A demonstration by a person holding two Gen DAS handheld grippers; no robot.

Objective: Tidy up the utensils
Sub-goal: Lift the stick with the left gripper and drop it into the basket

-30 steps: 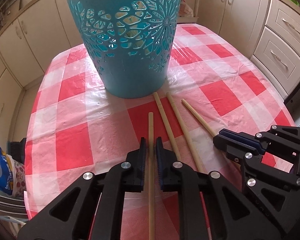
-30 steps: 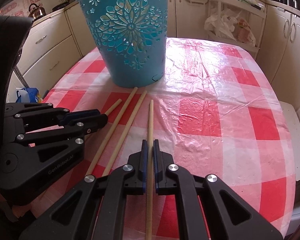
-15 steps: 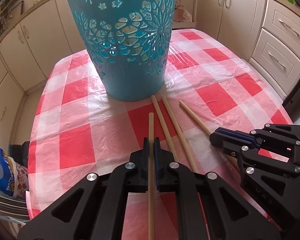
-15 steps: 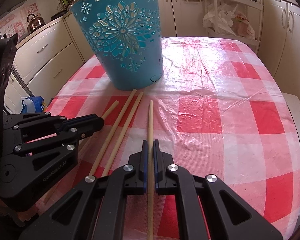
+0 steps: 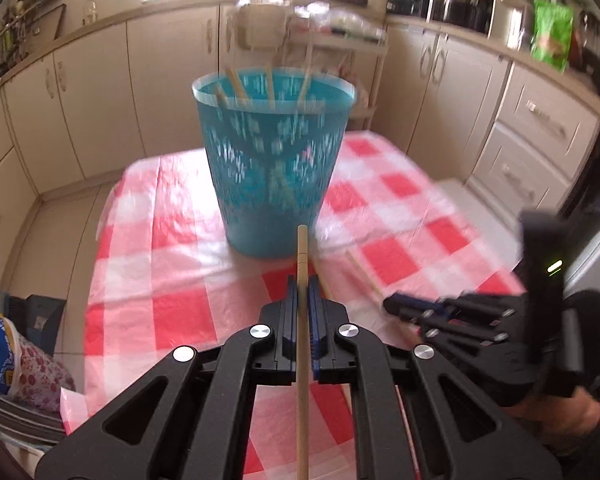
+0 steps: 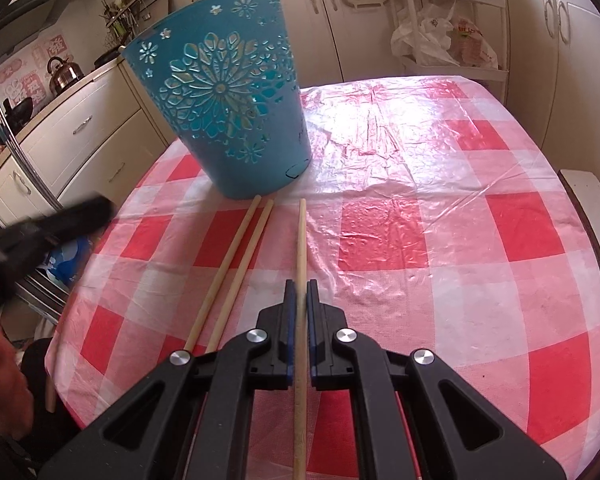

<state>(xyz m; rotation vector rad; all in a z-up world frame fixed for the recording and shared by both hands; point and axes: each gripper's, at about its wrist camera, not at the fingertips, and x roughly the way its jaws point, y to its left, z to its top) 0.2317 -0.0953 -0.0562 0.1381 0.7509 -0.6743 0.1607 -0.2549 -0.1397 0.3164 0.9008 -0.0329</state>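
Now one wooden chopstick [image 5: 302, 264] sits clamped between the pads of the left gripper [image 5: 302, 288], its tip reaching forward toward the foot of the teal basket [image 5: 272, 176]. That view is smeared with motion blur, and the chopstick appears clear of the cloth, though the blur makes this hard to judge. The right gripper [image 6: 299, 292] is likewise clenched on a second chopstick [image 6: 301, 248], which runs along the tablecloth with its far end pointing at the basket's base. Just left of it in the right wrist view, two loose chopsticks [image 6: 236, 264] lie side by side on the cloth, nearly touching each other, their far tips close to the basket's bottom edge. Inside the basket, several more sticks [image 5: 236, 88] lean against the rim. The basket itself stands upright on a red-and-white checked tablecloth [image 6: 420, 240] covered with clear plastic sheeting. In the left wrist view the right gripper shows at the lower right, low over the table's near edge. Cream kitchen cabinets [image 5: 100, 100] ring the table, and a kettle [image 6: 63, 74] stands on the counter at far left.
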